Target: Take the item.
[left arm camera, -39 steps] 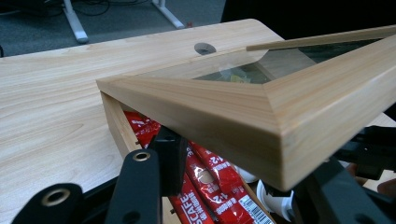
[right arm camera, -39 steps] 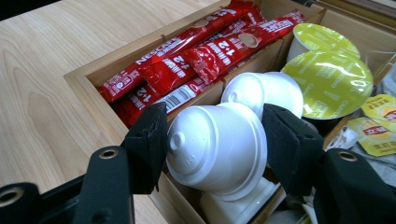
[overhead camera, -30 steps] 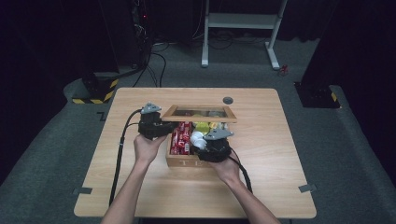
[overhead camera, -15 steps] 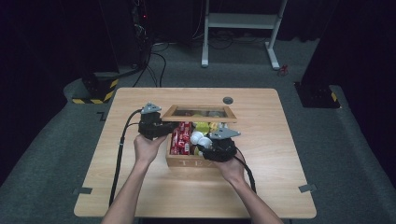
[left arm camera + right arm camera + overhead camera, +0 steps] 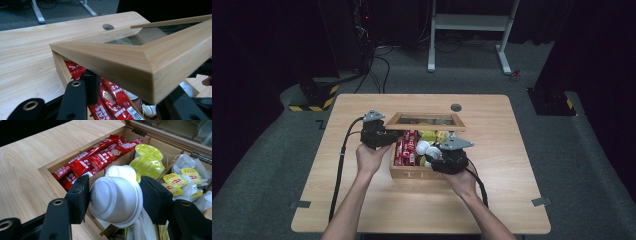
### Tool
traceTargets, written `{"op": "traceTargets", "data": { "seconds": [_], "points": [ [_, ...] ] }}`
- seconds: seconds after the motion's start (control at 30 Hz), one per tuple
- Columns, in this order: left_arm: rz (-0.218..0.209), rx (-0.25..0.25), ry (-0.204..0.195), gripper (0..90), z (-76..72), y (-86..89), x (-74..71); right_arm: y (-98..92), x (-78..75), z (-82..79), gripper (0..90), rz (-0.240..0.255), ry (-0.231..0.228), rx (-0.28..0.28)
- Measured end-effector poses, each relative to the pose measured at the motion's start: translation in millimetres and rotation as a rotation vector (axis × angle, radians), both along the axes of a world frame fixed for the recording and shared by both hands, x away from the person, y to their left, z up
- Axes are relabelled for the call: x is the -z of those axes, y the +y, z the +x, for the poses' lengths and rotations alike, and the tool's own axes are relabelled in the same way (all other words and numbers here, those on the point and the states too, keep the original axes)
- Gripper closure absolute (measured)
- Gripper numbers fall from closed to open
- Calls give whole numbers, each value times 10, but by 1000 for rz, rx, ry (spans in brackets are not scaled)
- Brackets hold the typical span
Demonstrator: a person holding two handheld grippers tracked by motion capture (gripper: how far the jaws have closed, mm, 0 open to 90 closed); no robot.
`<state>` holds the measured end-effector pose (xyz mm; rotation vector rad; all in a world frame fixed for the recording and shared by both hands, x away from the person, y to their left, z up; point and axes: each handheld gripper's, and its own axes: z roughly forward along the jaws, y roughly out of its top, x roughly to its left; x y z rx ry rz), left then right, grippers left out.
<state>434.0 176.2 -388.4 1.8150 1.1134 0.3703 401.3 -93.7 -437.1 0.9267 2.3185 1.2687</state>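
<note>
2 hand-held grippers: right (image 5: 113, 195) clamps 1 white pod (image 5: 116, 197); left (image 5: 384, 136) pinches box lid (image 5: 140, 57), narrow gap.

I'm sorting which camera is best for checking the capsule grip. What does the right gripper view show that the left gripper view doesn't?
Right gripper view alone: the right gripper shut on a white capsule, with green-lidded capsules and yellow-tagged tea bags in the compartments behind.

Left gripper view alone: the underside corner of the raised glass-paned lid close up, the round hole in the table, and the left gripper at the lid's corner.

Both: the red sachets, the wooden box and the table.
</note>
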Motion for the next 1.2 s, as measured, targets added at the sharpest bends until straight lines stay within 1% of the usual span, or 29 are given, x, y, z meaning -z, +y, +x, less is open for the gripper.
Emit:
{"op": "traceTargets", "data": {
  "seconds": [0.27, 0.4, 0.6, 0.63, 0.73, 0.9, 1.1, 1.2],
  "points": [
    [-3, 0, -2, 586, 1, 2, 1, -97, -53, -26, 430, 16, -4, 12],
    [-3, 0, -2, 586, 1, 2, 1, -165, -64, -23, 430, 23, -3, 26],
    [-3, -1, -4, 591, 2, 1, -1, -259, -92, -30, 430, 31, -13, 45],
    [-2, -1, -4, 597, 3, 3, 0, -302, -104, -30, 430, 38, -19, 52],
    [2, -2, -5, 601, 2, 2, 0, -342, -112, -31, 430, 45, -17, 59],
    [4, 1, -10, 600, -2, 2, -1, -448, -122, -28, 430, 41, -19, 77],
    [0, 4, -8, 601, -10, 5, -6, -590, -147, -26, 430, 58, -13, 108],
    [-3, 1, -8, 601, -10, 4, -7, -645, -161, -28, 430, 57, -17, 120]
  ]
}}
